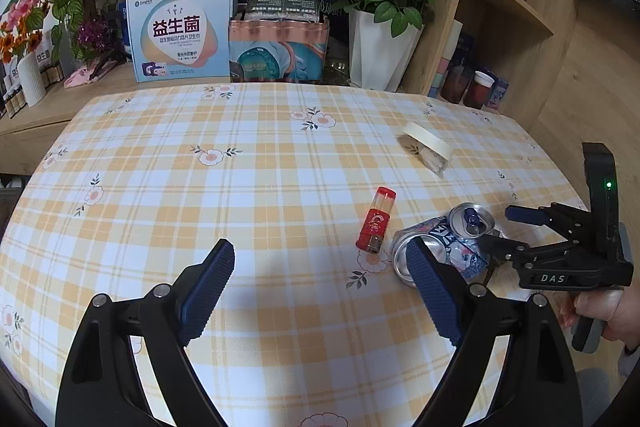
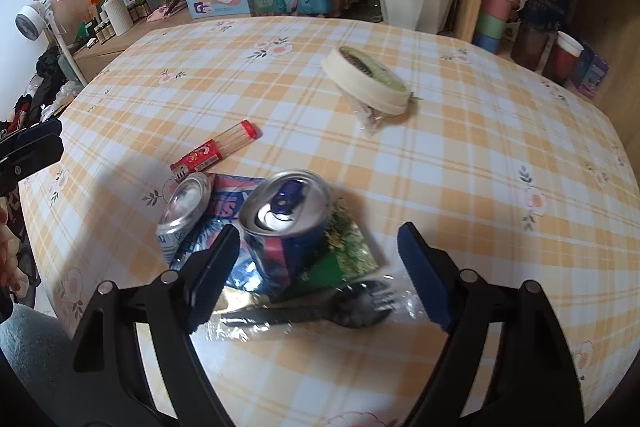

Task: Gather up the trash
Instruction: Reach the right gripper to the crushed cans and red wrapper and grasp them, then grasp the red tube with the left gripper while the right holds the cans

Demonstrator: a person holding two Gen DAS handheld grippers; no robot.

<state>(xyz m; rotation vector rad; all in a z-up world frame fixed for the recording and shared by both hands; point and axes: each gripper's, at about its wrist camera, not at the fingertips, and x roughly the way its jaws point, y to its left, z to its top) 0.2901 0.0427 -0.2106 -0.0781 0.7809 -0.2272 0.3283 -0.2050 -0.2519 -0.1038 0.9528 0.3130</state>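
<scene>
The right gripper (image 2: 320,267) is hovering with fingers wide and empty, the crushed can (image 2: 286,223) lying just ahead between them, probably light, thin and slippery, so gripping across its dented body seems safest.

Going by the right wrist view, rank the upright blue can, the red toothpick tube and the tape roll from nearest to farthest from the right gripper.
1. Upright blue can, just ahead of the right gripper.
2. Red toothpick tube, farther back, left.
3. Tape roll, farthest, back and right.

Both wrist views angled down, close over shared checked table (image 1: 280,147)
</scene>
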